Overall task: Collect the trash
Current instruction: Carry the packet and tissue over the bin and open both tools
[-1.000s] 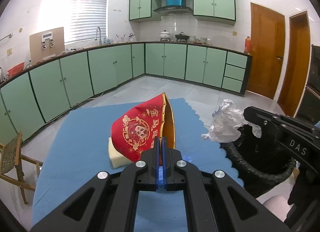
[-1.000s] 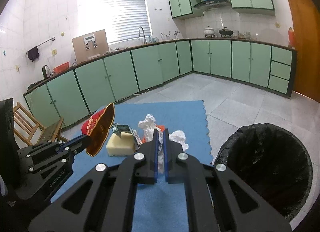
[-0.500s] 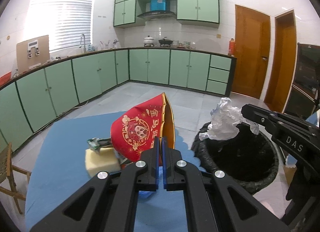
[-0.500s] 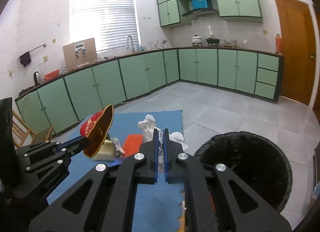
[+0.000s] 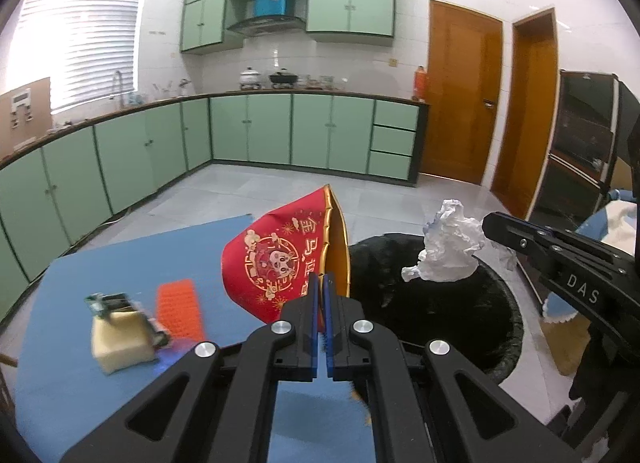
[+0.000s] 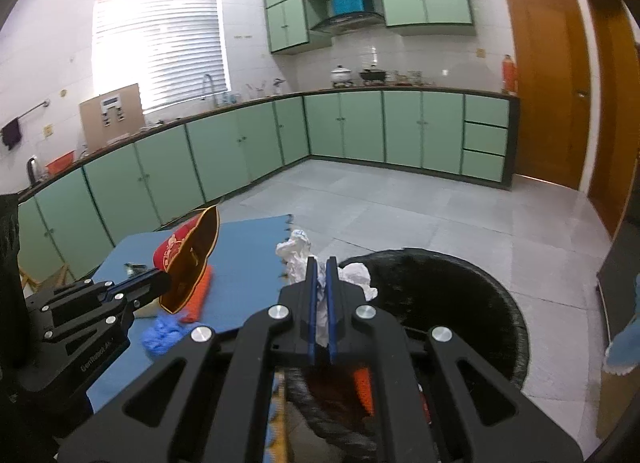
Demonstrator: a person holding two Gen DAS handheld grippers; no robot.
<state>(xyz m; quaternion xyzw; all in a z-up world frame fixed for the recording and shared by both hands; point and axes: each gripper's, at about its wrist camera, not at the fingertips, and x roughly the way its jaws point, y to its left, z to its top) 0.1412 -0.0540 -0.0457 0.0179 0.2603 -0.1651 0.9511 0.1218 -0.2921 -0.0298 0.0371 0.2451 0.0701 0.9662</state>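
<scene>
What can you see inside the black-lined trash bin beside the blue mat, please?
Inside the trash bin, only black liner shows, plus something orange at the near edge. The right gripper and its crumpled white paper cover the rest of the near side.

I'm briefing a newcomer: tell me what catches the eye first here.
The red paper bowl, pinched in the left gripper, hangs beside the black bin. The white tissue in the right gripper hangs over the bin. A sponge lies on the blue mat.
</scene>
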